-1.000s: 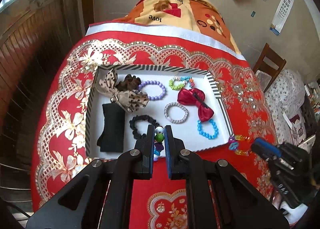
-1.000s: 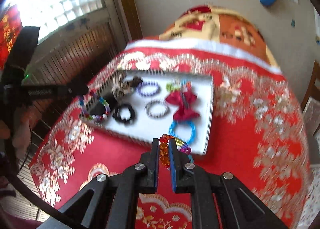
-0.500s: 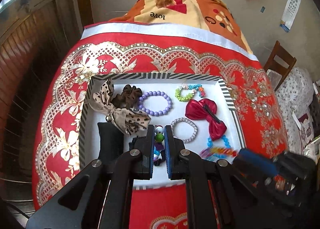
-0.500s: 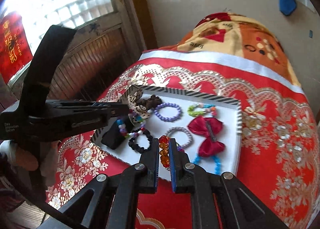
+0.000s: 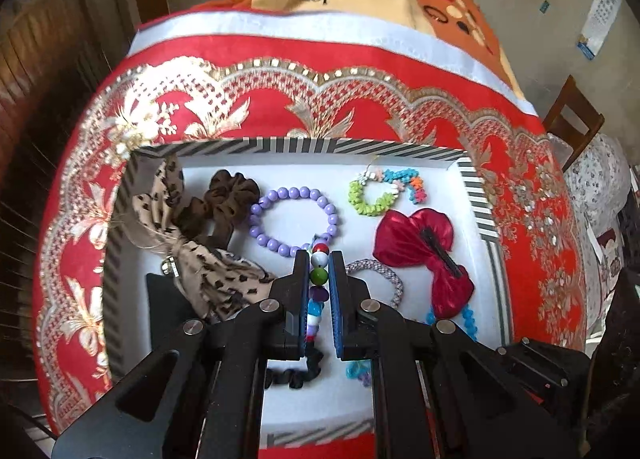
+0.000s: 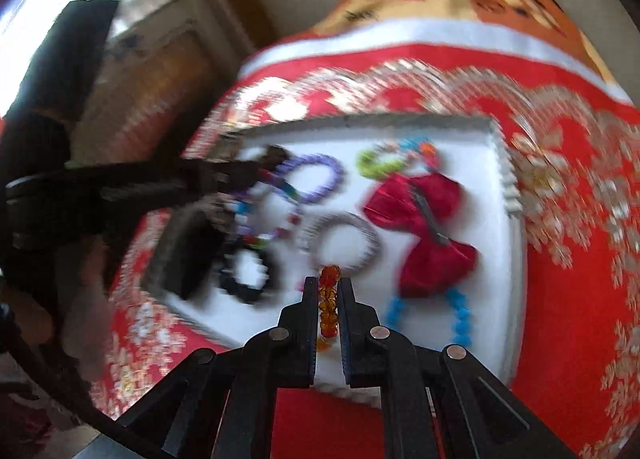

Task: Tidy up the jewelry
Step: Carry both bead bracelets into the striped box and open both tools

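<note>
The left gripper (image 5: 320, 259) has its jaws narrow, clamped on a string of mixed coloured beads (image 5: 319, 279) that hangs above the near middle of the white tray (image 5: 304, 146). The right gripper (image 6: 327, 287) likewise has its jaws pinched on an amber bead bracelet (image 6: 328, 307) over the tray's near edge. The striped-rimmed tray sits on a red and gold cloth (image 5: 360, 67) covering the worktop. Inside it, a purple bead bracelet (image 5: 294, 221) lies at the far middle, with a brown scrunchie (image 5: 232, 195) and a spotted beige bow (image 5: 192, 259) to its left. A green and multicoloured bracelet (image 5: 380, 195) lies far right, a red bow clip (image 5: 428, 251) on the right, a silvery bracelet (image 5: 384, 279) beside it, and blue beads (image 5: 464, 319) at the near right. The right wrist view is blurred.
</note>
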Motion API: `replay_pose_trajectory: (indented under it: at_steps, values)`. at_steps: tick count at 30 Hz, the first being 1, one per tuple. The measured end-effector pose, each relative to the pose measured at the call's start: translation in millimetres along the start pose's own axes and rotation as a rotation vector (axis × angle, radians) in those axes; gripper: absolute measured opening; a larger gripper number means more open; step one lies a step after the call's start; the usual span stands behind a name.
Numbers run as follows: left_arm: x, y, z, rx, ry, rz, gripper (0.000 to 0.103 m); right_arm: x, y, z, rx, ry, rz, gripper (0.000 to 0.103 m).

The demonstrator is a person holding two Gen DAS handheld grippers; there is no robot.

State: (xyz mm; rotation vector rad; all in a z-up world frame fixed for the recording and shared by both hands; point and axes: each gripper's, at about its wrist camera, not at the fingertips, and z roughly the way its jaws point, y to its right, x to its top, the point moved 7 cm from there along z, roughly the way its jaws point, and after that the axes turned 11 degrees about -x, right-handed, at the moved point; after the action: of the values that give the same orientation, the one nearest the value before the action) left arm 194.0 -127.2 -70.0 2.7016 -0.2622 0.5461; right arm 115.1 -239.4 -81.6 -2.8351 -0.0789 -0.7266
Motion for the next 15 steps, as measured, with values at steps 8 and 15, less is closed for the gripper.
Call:
replay_pose_trajectory:
  at_steps: [8, 15]
  values:
    - [0, -13, 19, 0.03, -0.026, 0.003, 0.011, -11, 11, 18, -0.047, -0.048, -0.029, 0.011]
    - [-7, -18, 13, 0.057, -0.024, -0.005, 0.028, -12, 12, 1, -0.044, 0.004, -0.016, 0.029]
